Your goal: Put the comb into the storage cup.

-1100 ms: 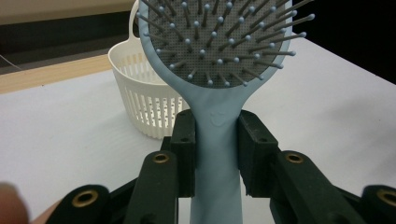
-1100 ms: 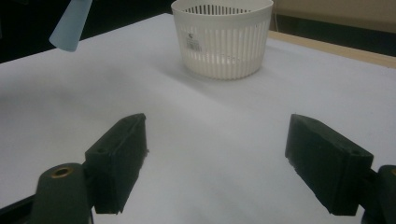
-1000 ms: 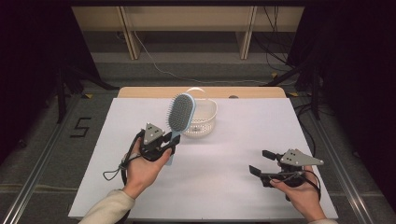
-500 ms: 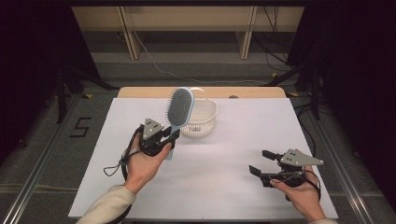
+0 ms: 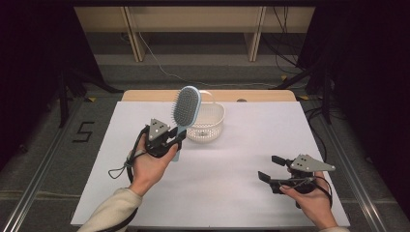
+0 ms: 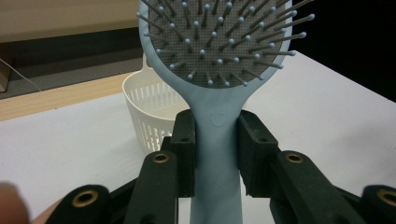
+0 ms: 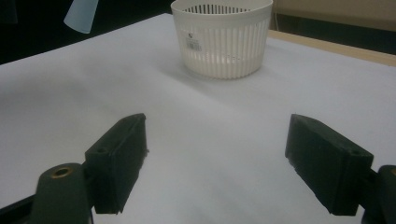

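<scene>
Two grippers here: the left gripper (image 5: 175, 140) is clamped on the hairbrush (image 5: 186, 107) handle, holding it upright just in front of the white basket (image 5: 209, 126). The right gripper (image 5: 271, 169) sits well off from the basket, jaws wide apart, nothing in them.

Table sheet (image 5: 232, 159) evenly and brightly lit from overhead; surroundings fall to near black. Shadows soft and faint. No glare. High view slightly grainy. Gripper views soft: near jaws blurred, far basket (image 7: 222, 37) possibly slightly unsharp.

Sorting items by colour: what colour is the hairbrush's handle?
Light blue; the hairbrush shows best in the left gripper view.
</scene>
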Demonstrator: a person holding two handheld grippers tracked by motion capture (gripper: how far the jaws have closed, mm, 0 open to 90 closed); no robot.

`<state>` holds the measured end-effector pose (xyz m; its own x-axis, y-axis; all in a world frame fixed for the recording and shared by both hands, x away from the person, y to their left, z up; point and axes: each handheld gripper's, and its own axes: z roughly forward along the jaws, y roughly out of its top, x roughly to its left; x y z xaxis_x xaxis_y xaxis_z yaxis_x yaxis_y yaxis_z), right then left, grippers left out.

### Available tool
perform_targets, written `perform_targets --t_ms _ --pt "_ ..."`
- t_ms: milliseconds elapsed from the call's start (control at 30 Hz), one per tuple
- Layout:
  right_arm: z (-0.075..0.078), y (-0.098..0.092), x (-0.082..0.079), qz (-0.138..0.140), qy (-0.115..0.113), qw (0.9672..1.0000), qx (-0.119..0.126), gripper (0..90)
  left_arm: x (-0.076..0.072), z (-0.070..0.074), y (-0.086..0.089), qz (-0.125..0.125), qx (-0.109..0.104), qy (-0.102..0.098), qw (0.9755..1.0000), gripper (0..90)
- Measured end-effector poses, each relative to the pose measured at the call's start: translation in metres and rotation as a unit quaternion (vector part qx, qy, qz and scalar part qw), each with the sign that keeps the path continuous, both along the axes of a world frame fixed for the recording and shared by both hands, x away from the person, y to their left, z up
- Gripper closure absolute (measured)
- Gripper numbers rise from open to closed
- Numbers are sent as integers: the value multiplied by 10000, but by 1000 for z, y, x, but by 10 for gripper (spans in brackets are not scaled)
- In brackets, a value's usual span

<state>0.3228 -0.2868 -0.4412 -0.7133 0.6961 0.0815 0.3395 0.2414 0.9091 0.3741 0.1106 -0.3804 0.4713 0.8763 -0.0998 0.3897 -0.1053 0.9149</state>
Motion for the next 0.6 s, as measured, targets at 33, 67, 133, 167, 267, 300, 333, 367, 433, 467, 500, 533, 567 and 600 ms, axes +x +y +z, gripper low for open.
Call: perform_targets --t_ms 33,67,133,167,267,300,333,367,433,467,500,533,567,600 --pt "0 0 0 -3 -2 10000 3 214 1 0 0 -5 0 -9 10000 698" --pt "0 0 0 -3 -3 10000 2 213 1 1 0 6 -17 -15 10000 698" --pt "0 0 0 -14 2 10000 5 214 2 2 0 4 -11 -27 10000 697" --pt "0 0 0 -14 2 10000 5 214 2 2 0 2 -13 -25 10000 697" --pt "0 -1 0 -9 -4 10000 17 214 3 3 0 6 -34 -26 10000 698" --pt "0 -1 0 -9 -4 10000 17 214 4 3 0 9 -40 -29 10000 698" --pt "0 -1 0 -11 -3 10000 18 214 4 3 0 10 -38 -33 10000 698" --pt "0 -1 0 -14 -3 10000 15 214 4 3 0 10 -34 -38 10000 697" --pt "0 -1 0 -14 -4 10000 12 214 5 4 0 8 -34 -44 10000 697" --pt "0 -1 0 -12 -6 10000 12 214 6 4 0 -1 -33 -43 10000 697" --pt "0 -1 0 -12 -6 10000 12 214 6 4 0 0 -34 -44 10000 697" --pt "0 -1 0 -9 0 10000 8 213 6 3 0 3 -44 -40 10000 697" --pt "0 -1 0 -9 0 10000 8 213 7 3 0 -2 -50 -36 10000 697" --pt "0 -1 0 -17 4 10000 -5 213 7 3 0 -8 -46 -37 10000 697"
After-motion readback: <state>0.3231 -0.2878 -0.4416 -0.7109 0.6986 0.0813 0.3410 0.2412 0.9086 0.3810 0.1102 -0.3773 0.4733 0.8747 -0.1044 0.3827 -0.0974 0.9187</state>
